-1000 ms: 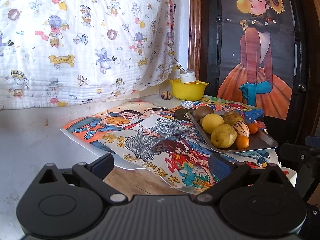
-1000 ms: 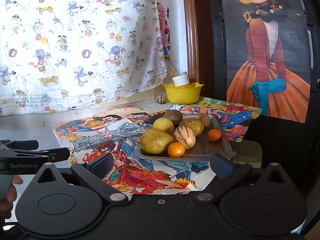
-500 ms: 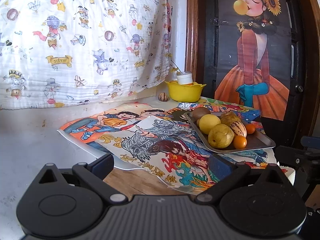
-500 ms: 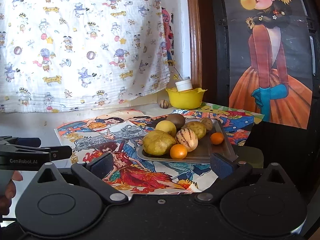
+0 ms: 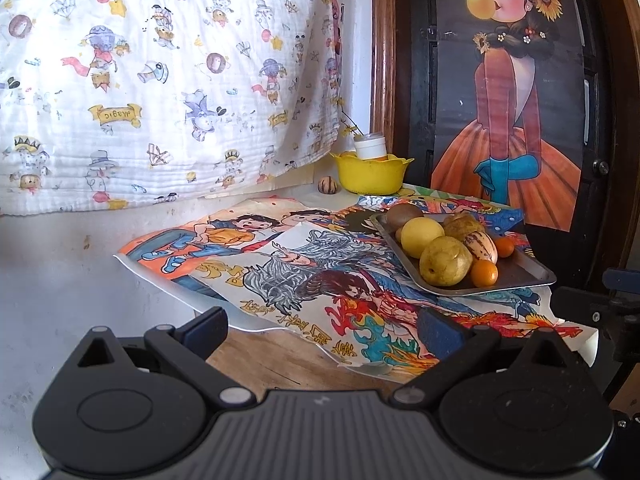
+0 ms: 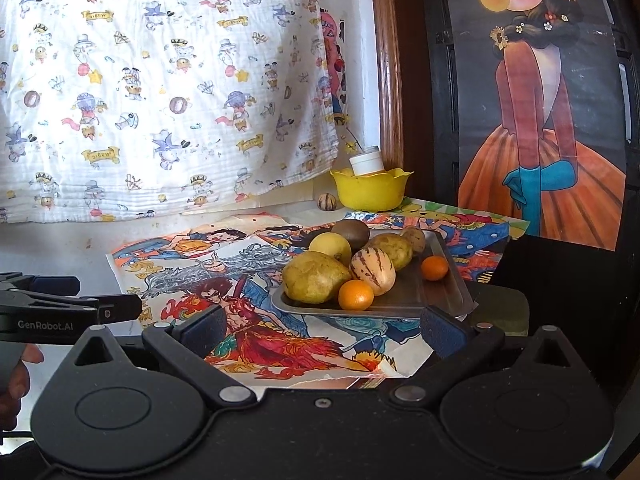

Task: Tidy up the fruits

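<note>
We hold both grippers level, fingers spread and empty: left gripper (image 5: 322,326) short of the table (image 5: 280,356), right gripper (image 6: 320,326) facing the fruit tray (image 6: 416,300), seemingly just short.

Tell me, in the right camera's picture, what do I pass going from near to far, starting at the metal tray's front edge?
Small orange → striped melon → brown kiwi → yellow bowl holding a white jar → cartoon cloth on the wall.
</note>
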